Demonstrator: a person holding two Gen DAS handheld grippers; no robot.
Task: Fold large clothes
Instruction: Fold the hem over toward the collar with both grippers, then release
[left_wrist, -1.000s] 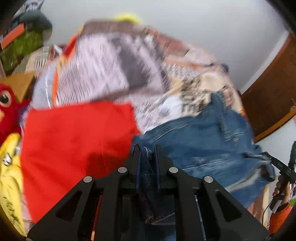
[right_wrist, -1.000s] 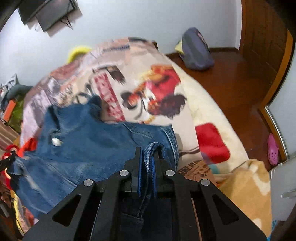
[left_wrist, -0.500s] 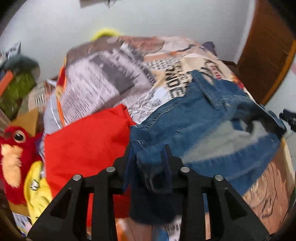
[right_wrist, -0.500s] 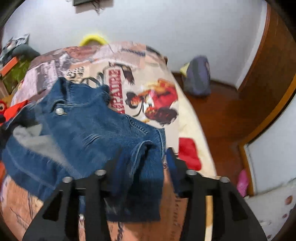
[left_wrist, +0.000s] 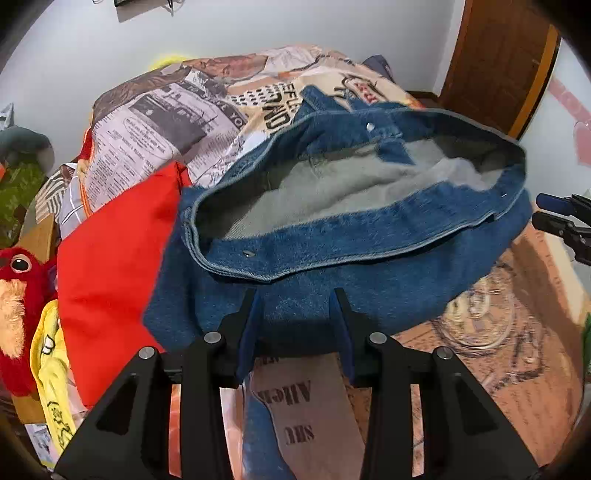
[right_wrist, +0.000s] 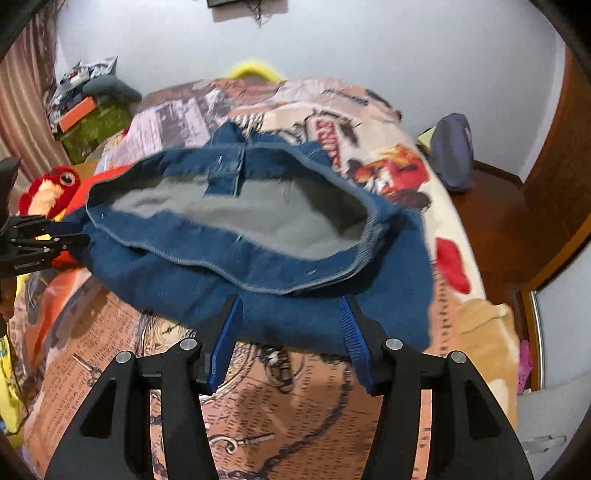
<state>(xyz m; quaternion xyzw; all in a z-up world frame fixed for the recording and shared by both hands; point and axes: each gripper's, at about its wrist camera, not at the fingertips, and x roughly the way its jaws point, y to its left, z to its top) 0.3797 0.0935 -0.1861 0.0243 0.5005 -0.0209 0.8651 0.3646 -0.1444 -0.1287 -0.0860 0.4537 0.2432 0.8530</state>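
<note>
Both hand-held grippers (left_wrist: 295, 317) (right_wrist: 290, 325) now off jeans (left_wrist: 351, 266).

A bed (right_wrist: 314, 402) under a newspaper-and-cartoon print cover carries a blue denim garment (left_wrist: 369, 273) lying across its middle, grey lining showing. A red cloth (left_wrist: 110, 266) lies toward the left edge, its border seemingly under the denim.

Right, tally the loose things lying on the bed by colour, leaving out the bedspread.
Blue: 1, the denim jacket
Red: 2, the cloth and the plush toy
Yellow: 1, the printed cloth
Total: 4
</note>
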